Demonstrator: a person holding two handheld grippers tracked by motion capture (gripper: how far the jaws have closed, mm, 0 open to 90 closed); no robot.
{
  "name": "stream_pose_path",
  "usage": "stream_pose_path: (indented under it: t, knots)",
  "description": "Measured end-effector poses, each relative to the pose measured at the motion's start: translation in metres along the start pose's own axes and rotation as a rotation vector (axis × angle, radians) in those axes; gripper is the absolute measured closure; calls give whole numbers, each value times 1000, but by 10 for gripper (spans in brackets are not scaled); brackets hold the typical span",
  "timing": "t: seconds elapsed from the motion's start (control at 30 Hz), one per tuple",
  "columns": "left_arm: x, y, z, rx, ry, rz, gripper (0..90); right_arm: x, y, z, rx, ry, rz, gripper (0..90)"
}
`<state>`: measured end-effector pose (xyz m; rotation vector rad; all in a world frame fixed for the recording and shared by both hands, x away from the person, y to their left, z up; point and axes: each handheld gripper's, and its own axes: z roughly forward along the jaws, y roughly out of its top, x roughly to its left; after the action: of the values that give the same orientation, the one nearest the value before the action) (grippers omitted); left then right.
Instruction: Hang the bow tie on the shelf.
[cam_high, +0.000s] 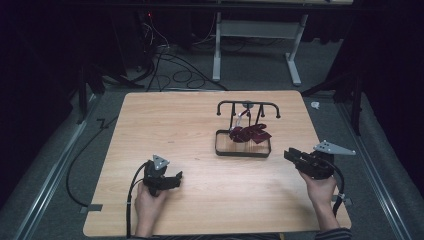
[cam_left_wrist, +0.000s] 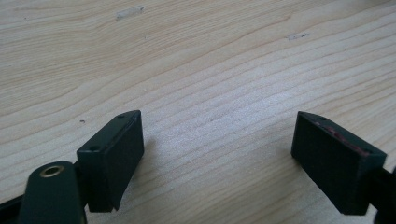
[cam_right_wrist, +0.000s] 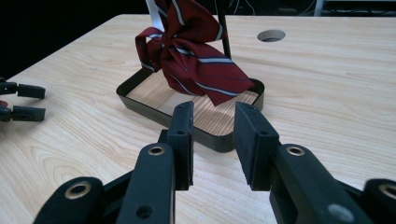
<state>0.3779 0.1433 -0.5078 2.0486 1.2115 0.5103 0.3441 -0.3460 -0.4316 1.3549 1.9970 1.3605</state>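
The dark red striped tie hangs from the black stand over its tray, right of centre; right gripper faces it, jaws part-spread and empty (ready to reach), left gripper idles spread.

A dark red bow tie with pale stripes hangs on a black stand. Its lower end droops over the stand's tray, mid-table.
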Motion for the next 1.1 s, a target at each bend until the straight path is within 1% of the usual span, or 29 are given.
stream_pose_path:
  t: [0.67, 1.1]
  knots:
    - [0, 0, 0, 0, 0, -1, 174, 3, -14, 15, 49, 8, -1, 701]
    - [0, 0, 0, 0, 0, 0, 174, 9, -16, 30, 75, 15, -18, 701]
